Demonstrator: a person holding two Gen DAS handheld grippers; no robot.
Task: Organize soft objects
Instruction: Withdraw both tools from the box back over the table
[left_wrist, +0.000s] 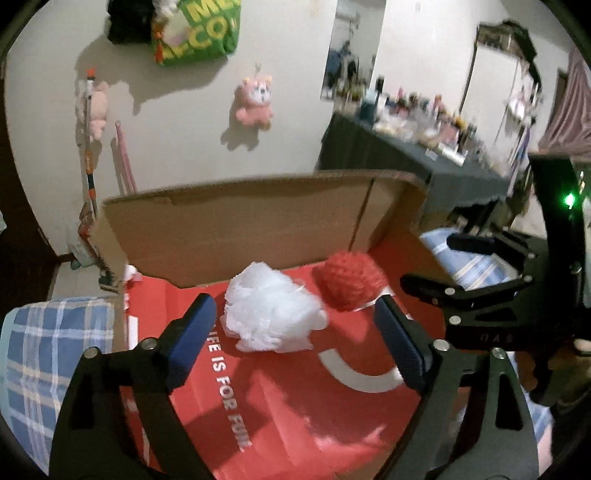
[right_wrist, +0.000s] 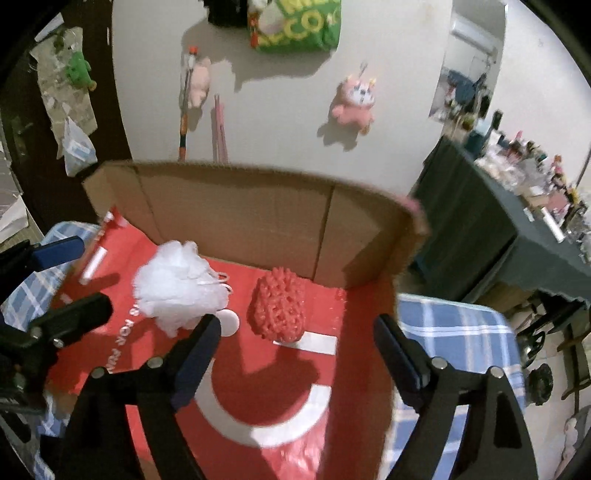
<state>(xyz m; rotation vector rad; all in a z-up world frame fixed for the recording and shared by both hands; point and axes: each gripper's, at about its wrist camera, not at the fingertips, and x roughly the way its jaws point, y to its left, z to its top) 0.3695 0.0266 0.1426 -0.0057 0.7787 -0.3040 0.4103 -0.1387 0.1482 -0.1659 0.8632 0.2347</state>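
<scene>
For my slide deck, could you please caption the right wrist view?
Open right gripper hovers before a red mesh sponge and a white bath pouf on a red printed sheet.

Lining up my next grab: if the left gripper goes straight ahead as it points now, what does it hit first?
Most likely the white bath pouf, which sits right between the open jaws of the left gripper. The red pouf lies slightly right and behind it, though depth is uncertain.
</scene>
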